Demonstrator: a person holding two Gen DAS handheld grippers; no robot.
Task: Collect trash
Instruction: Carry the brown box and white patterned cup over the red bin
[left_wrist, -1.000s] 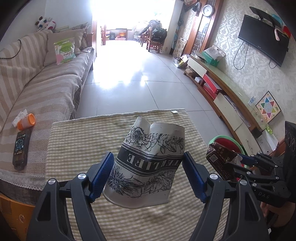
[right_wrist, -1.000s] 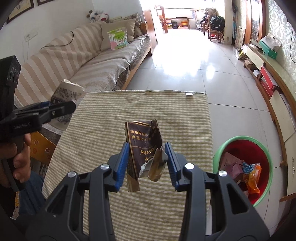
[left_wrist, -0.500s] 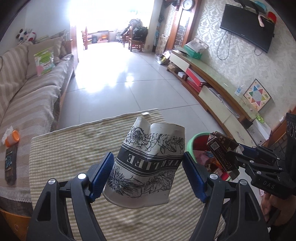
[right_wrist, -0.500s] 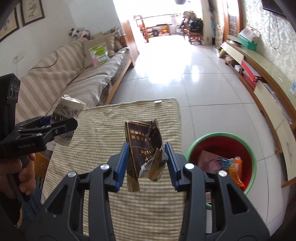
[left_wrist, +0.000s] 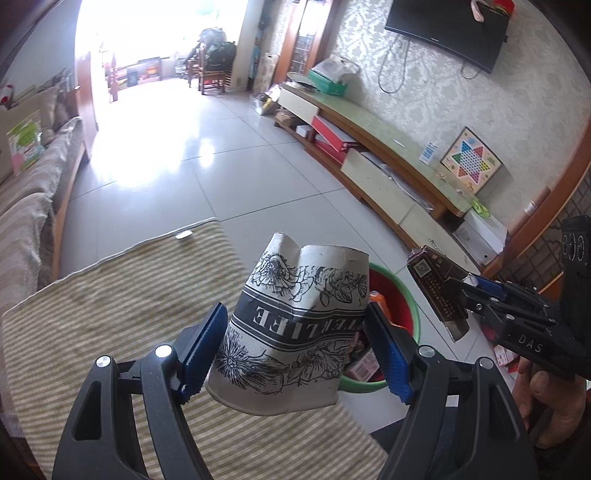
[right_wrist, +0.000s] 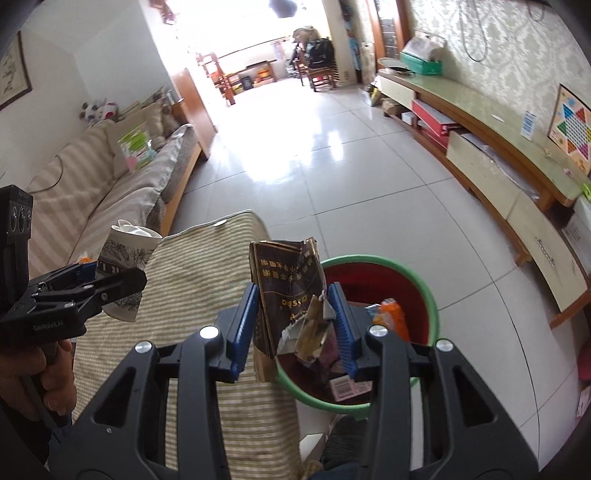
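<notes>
While both hands carry their loads off the right edge of the bench, each piece of trash is held clear of the striped cloth, seemingly so it can be dropped straight into the bin on the floor beside that edge. The left tool is clenched on a crumpled paper cup, its blue pads pressing the cup's sides; the cup sits upside down, its lettering inverted, rim dented into a fold, white with black floral drawings and a dark band. It hangs above the bench's right edge, with the bin partly hidden behind it. The right tool is grasping a torn dark brown packet, upright between the pads, its lower corner ripped open to a foil lining, gold print across the face. This packet hovers at the bin's near-left rim, not yet fully over the opening. Inside the green-rimmed, red-walled bin lie an orange wrapper and other scraps, so a drop there should land softly.
</notes>
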